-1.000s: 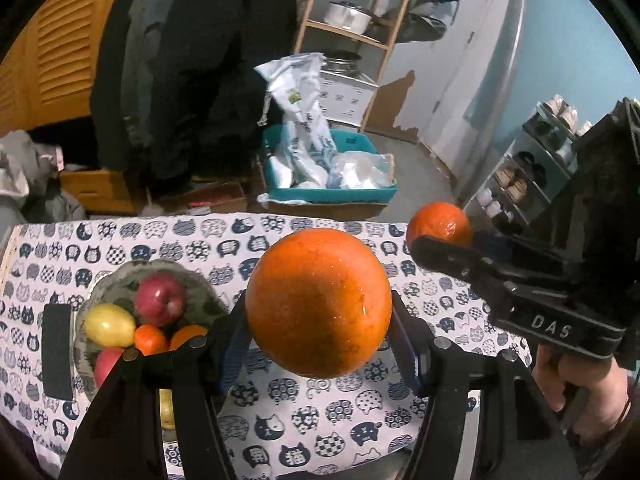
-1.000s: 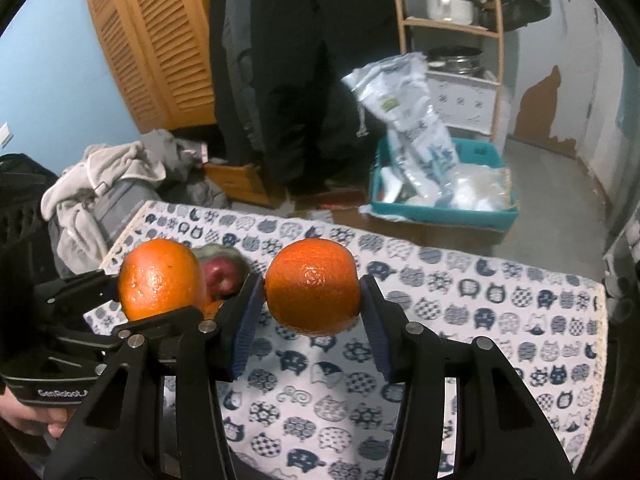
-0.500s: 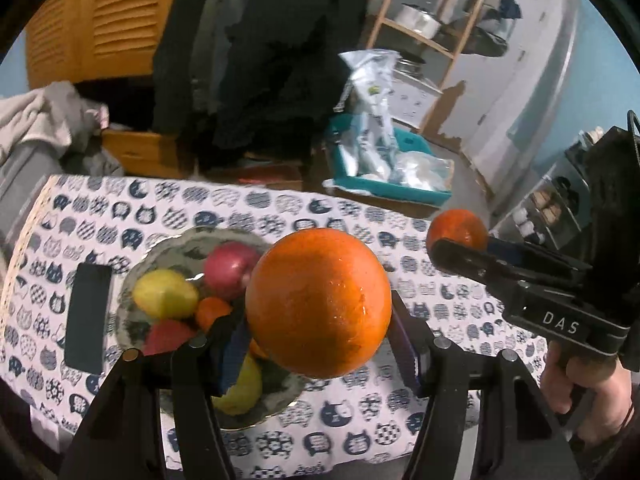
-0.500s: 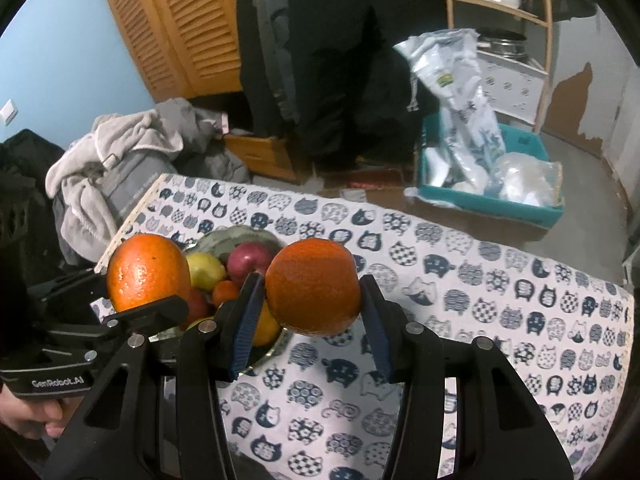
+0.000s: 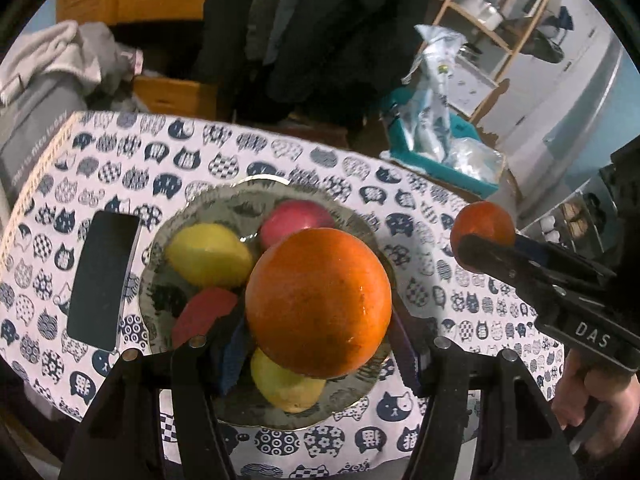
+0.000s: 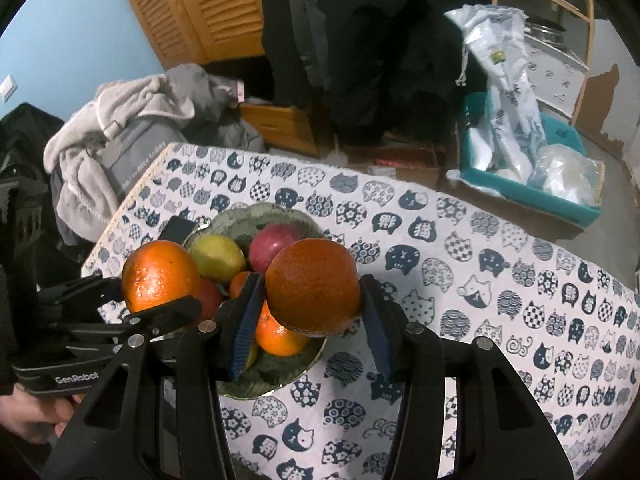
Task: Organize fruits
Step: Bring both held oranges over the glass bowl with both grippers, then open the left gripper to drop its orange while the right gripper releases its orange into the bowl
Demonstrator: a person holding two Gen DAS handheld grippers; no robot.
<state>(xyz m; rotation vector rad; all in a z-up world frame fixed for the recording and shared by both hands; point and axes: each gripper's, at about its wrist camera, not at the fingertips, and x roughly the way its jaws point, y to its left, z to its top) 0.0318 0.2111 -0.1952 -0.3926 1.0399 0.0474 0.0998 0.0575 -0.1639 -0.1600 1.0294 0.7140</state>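
The left gripper [image 5: 318, 344] clamps a large orange [image 5: 318, 304] above the fruit bowl [image 5: 176, 236], which holds a lemon [image 5: 208, 254] and a red apple [image 5: 294, 216]. The right gripper [image 6: 310, 320] pinches a darker orange [image 6: 312, 288] over the bowl's near rim, on the cat-print tablecloth [image 6: 500, 280].

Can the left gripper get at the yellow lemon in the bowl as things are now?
Probably not. The left gripper is already shut on an orange, so its fingers are full. The lemon lies uncovered in the bowl, but the orange must be released first.
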